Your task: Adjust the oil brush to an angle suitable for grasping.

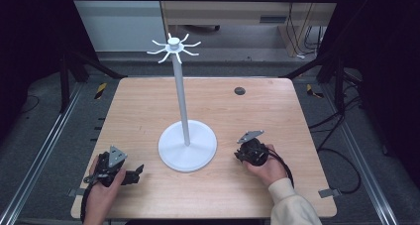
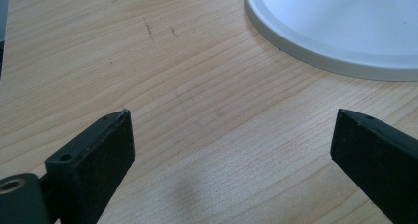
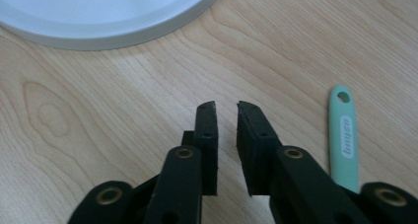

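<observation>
A white stand with a round base (image 1: 187,146), a thin pole (image 1: 181,93) and a ring of hooks (image 1: 173,47) on top stands mid-table. My left gripper (image 1: 137,173) lies low at the front left, pointing right toward the base. In the left gripper view it (image 2: 232,116) is open wide over bare wood, with the base rim (image 2: 315,51) ahead to the right. My right gripper (image 1: 239,155) sits just right of the base; its jaws (image 3: 226,106) are nearly together with nothing between them. A mint-green handle (image 3: 343,135) with a hole lies on the table beside the right jaw.
The wooden table (image 1: 138,111) has a small dark round grommet (image 1: 239,90) at the back right. Black frame posts and cables flank the table on both sides, with floor beyond its edges.
</observation>
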Motion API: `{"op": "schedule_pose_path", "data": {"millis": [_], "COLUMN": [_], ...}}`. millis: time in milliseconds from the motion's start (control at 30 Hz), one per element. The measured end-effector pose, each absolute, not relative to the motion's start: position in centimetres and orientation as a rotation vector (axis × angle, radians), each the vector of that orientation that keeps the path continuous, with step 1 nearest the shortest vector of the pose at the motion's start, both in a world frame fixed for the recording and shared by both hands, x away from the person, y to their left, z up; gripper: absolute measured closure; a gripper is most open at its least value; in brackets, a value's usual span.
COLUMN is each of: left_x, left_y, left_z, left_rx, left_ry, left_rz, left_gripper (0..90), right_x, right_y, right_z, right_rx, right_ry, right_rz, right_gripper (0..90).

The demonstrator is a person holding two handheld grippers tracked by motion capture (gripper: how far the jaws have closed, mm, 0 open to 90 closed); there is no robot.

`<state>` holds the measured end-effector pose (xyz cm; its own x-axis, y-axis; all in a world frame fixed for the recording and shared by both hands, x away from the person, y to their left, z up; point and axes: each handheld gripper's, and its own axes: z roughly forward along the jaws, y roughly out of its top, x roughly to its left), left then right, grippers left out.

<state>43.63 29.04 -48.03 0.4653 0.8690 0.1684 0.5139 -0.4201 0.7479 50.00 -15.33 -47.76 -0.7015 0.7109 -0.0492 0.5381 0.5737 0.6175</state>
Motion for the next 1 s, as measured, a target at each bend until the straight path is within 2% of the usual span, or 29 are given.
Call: {"op": "schedule_pose_path", "data": {"millis": [133, 667, 1000], "left_x": [43.6, 43.7, 43.8], "left_y": [29.0, 29.0, 28.9], "left_z": [-48.0, -48.1, -48.1], "left_rx": [2.096, 2.1, 2.097], "left_ry": [1.142, 1.139, 1.133], "left_rz": [0.733, 0.731, 0.733], "left_gripper": [2.6, 2.6, 2.6], "right_x": [50.2, 51.6, 51.8], "right_y": [-15.9, -18.4, -18.5], "right_z": [-47.8, -48.2, -48.5], "right_rx": [1.068, 1.249, 1.248], "right_ry": [2.489, 2.367, 2.369], "right_rz": [0.817, 0.785, 0.749], "right_gripper": [90.0, 90.0, 90.0]}}
